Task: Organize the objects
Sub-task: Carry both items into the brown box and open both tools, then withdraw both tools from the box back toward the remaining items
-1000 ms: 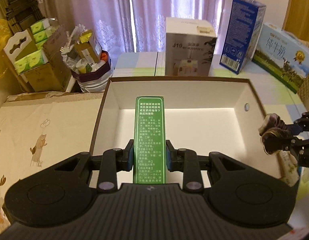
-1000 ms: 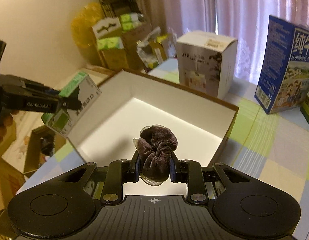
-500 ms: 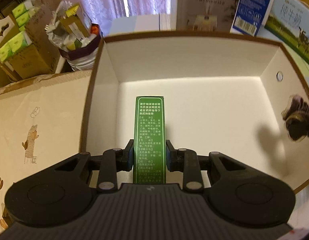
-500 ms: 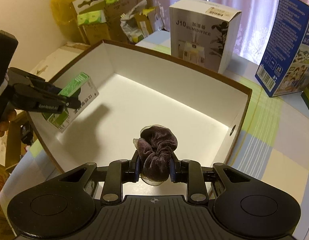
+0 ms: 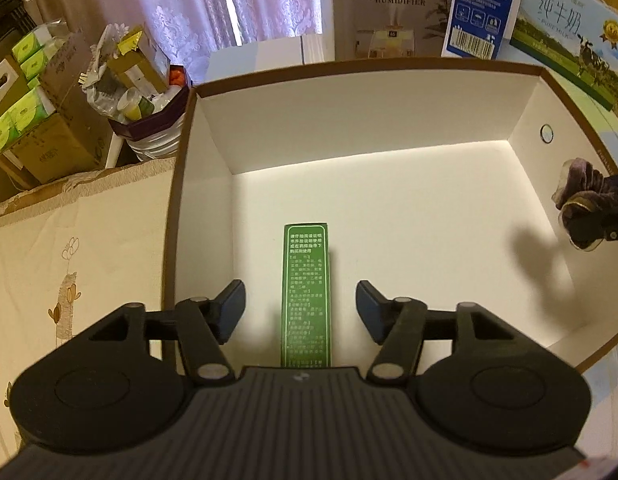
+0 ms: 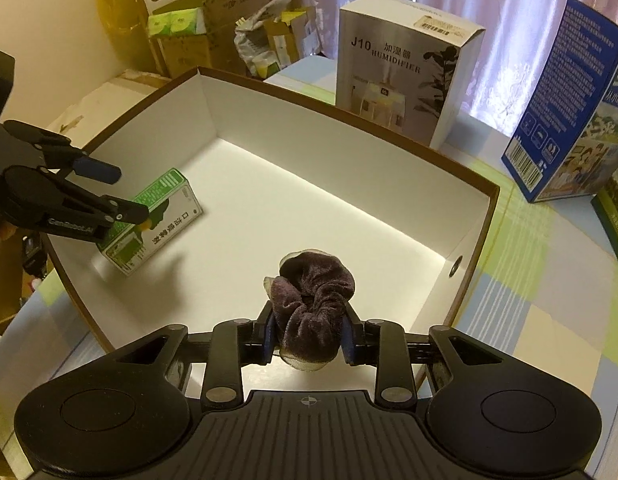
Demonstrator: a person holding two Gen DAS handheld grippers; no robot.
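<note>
Your left claw [image 5: 300, 306] is released: its two blue-padded fingers [image 5: 233, 300] stand wide apart, with clear gaps on both sides of the green medicine box [image 5: 306, 292]. That box lies on the white floor of the open cardboard box [image 5: 349, 92], low in the middle of the left wrist frame, its long side running away from the camera. In the right wrist view the same green medicine box sits at the middle left of the frame, near the cardboard box's left wall, and the left claw hangs just over it without gripping it.

Your right claw [image 6: 308, 336] is clenched on the dark brown scrunchie [image 6: 315, 300], which bulges up between the pads at the lower centre of that frame, held above the box floor near its right wall. In the left wrist view the scrunchie shows at the right edge of the frame, casting a shadow on the floor below it.

Behind the cardboard box, on the checked tabletop [image 6: 529, 280], stand a humidifier carton [image 6: 405, 68] and a blue carton [image 6: 569, 104].
</note>
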